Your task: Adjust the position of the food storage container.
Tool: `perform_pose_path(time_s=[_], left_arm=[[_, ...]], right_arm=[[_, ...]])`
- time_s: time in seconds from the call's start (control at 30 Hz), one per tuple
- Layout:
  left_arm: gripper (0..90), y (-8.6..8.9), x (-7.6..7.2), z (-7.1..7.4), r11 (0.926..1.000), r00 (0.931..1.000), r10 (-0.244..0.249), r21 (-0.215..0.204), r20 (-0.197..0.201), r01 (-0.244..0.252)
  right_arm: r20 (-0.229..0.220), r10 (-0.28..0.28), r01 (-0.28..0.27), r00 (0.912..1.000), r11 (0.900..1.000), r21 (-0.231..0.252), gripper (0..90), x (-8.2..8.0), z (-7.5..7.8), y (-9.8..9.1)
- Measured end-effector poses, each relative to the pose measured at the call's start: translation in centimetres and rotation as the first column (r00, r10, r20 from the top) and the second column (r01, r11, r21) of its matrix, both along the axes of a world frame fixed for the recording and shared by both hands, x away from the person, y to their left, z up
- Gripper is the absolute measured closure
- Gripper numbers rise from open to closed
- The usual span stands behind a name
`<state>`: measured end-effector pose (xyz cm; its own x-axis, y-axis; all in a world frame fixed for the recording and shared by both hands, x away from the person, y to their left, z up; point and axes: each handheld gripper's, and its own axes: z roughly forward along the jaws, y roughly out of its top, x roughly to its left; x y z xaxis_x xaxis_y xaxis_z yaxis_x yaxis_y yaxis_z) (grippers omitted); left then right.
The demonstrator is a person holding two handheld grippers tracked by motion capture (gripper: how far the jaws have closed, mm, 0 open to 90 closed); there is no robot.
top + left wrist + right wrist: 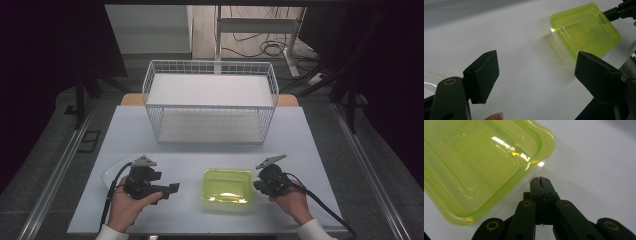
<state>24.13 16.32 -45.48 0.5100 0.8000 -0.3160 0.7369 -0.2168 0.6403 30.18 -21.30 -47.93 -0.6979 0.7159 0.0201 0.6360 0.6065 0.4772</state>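
Observation:
A yellow-green translucent container [227,186] [585,30] [479,162] with its lid on sits on the table near the front edge. My left gripper [170,191] [539,72] is open, a short way left of the container and pointing toward it, with nothing between its jaws. My right gripper [255,185] [541,180] is shut on nothing. Its tips lie just under the lid's rim at the container's right side; whether they touch it I cannot tell. In the left gripper view the right gripper [621,11] shows beyond the container's far corner.
A white wire basket [210,102] stands at the back middle of the pale table [300,150]. A clear plate-like piece [112,172] [426,82] lies behind my left hand. The table's front edge runs close below both hands.

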Motion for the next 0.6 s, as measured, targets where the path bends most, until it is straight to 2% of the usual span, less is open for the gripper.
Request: perform_pose_path(time_s=[0.2, 0.37, 0.47, 0.57, 0.6], left_arm=[[19.5, 0.1, 0.3, -0.4, 1.0, 1.0, -0.008, 0.003, -0.004, 0.008], [20.0, 0.3, 0.4, -0.7, 1.0, 1.0, -0.003, 0.006, -0.006, 0.003], [20.3, 0.5, 0.3, -0.8, 1.0, 1.0, 0.003, 0.001, -0.003, -0.003], [20.3, 0.5, 0.1, -0.9, 1.0, 1.0, 0.0, 0.005, -0.003, 0.0], [20.2, 0.6, 0.0, -0.9, 1.0, 1.0, 0.003, 0.005, -0.001, -0.003]], right_arm=[[-0.011, 0.026, -0.026, 0.9996, 0.9994, 0.022, 89.1, 0.6, -0.6, 2.4], [-0.029, 0.028, -0.026, 0.9992, 0.9985, 0.047, 89.1, 0.8, -1.0, 2.7], [-0.002, 0.029, -0.029, 0.9996, 0.9975, 0.064, 89.1, 0.9, -0.7, 2.7], [0.01, 0.03, -0.031, 0.9995, 0.998, 0.056, 89.0, 1.0, -0.6, 2.5], [0.034, 0.017, -0.018, 0.9993, 0.9989, 0.043, 88.8, 0.9, -0.2, 2.2]])
